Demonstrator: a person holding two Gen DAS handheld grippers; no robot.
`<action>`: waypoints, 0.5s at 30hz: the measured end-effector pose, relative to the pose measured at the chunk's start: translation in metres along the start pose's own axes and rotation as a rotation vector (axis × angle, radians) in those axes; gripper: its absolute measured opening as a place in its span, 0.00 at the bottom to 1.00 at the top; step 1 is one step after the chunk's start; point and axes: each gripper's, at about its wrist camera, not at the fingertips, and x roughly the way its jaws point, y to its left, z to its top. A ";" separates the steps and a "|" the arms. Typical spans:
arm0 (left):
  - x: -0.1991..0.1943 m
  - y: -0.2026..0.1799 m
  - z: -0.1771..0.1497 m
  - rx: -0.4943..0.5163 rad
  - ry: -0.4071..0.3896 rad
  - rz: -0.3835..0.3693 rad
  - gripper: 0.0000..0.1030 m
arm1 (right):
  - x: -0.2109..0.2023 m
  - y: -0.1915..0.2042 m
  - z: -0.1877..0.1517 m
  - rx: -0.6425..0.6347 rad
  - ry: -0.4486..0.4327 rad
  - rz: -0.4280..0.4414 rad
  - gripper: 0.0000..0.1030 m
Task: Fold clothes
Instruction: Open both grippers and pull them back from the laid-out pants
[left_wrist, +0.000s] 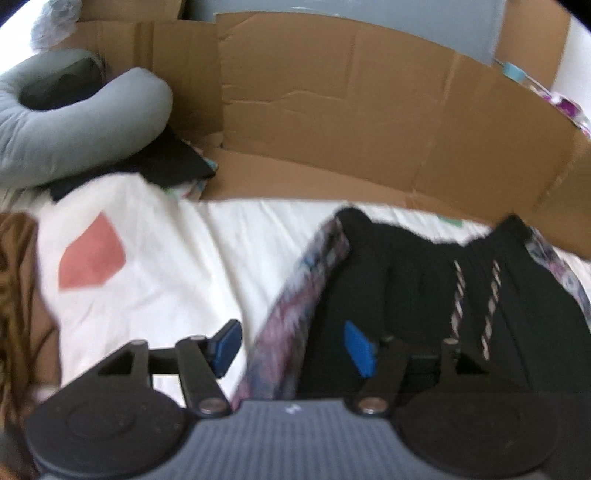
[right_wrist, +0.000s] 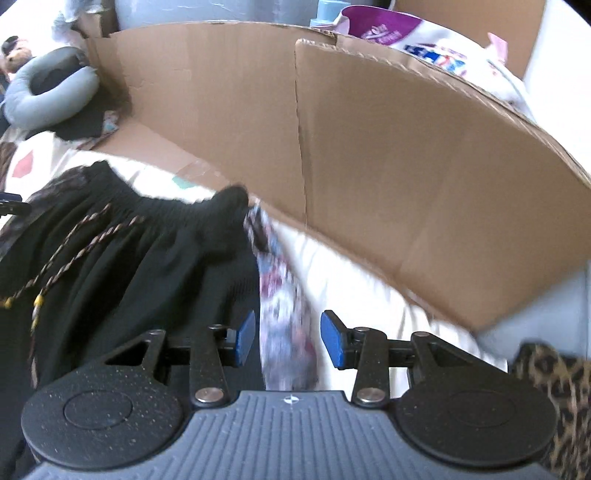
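Black drawstring garment with patterned side trim lies flat on the white bedsheet beside a brown cardboard sheet. Left gripper and right gripper hover over its 2 patterned edges, fingers apart, gripping nothing.

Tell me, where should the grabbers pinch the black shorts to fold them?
Probably the waistband's two outer corners, where the black shorts bunch into raised ends on the white sheet. Come down from above, left gripper at one end, right gripper at the other; both are open and hold nothing now.
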 end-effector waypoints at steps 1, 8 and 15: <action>-0.004 0.000 -0.007 -0.005 0.008 0.001 0.66 | -0.005 -0.001 -0.009 -0.001 0.001 0.004 0.45; -0.034 0.000 -0.051 -0.040 0.062 0.022 0.65 | -0.024 0.003 -0.067 0.065 0.010 0.017 0.41; -0.046 0.005 -0.081 -0.045 0.118 0.044 0.62 | -0.012 0.005 -0.113 0.144 0.061 0.010 0.36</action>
